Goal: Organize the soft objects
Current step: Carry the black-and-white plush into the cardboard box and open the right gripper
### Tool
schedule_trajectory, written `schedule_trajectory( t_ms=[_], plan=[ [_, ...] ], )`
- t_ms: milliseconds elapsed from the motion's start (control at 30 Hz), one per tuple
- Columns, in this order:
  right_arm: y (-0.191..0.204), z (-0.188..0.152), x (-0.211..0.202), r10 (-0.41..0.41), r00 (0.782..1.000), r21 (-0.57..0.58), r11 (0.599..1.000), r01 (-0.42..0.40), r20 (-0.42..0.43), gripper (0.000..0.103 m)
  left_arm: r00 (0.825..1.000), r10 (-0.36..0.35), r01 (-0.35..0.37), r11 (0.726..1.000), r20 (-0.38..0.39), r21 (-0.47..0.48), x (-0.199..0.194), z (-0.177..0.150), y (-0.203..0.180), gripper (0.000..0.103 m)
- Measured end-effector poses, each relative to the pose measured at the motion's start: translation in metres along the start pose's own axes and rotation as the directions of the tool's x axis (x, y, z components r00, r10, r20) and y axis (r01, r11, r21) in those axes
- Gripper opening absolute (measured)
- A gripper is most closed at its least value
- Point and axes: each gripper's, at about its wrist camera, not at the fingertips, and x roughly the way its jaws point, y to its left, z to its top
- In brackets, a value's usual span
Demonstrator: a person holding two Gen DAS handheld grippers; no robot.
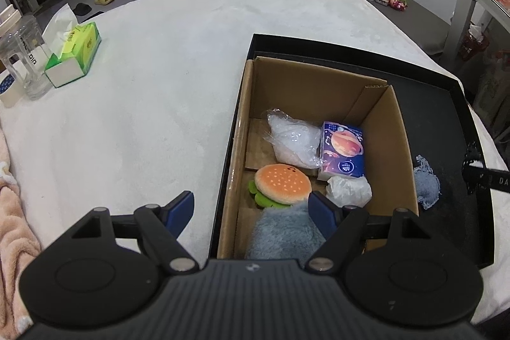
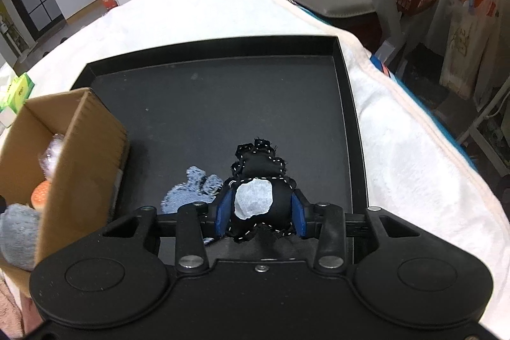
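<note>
A: Left wrist view: the cardboard box [image 1: 318, 129] already holds a burger plush [image 1: 283, 184], tissue pack [image 1: 343, 151] and grey plush [image 1: 283, 233]. The left gripper [image 1: 251, 214] gapes wide, holding nothing.

B: Right wrist view: the right gripper [image 2: 260, 206] pinches the black stitched toy [image 2: 259, 180] over the black tray [image 2: 346, 117]; the denim toy [image 2: 191, 193] remains there.

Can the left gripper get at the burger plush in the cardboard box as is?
Probably yes: left gripper is open right above the burger plush, nothing covering it. The grey fluffy toy crowds its near side.
</note>
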Motion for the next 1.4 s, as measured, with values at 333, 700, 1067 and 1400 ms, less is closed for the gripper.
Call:
schedule_trajectory(
  t_ms=[333,700,1067,1400],
  plan=[
    [0.025,0.015,-0.032,0.017,0.999,-0.028,0.999,-0.016,0.035,0.039,1.0,-0.024,0.024,1.0,-0.008,0.007,-0.003,-0.002,0.008,0.077],
    [0.063,0.025,-0.056,0.05,0.997,-0.071,0.996,-0.046,0.063,0.039,0.998,-0.069,0.069,0.998,-0.012,0.002,-0.003,-0.009,0.018,0.077],
    [0.113,0.027,-0.065,0.098,0.993,-0.13,0.988,-0.088,0.069,0.039,0.992,-0.126,0.126,0.992,-0.012,-0.024,0.004,-0.014,0.029,0.067],
    [0.155,0.022,-0.067,0.129,0.99,-0.19,0.975,-0.117,0.05,0.039,0.983,-0.183,0.182,0.98,-0.01,-0.074,0.008,-0.016,0.046,0.032]
  ],
)
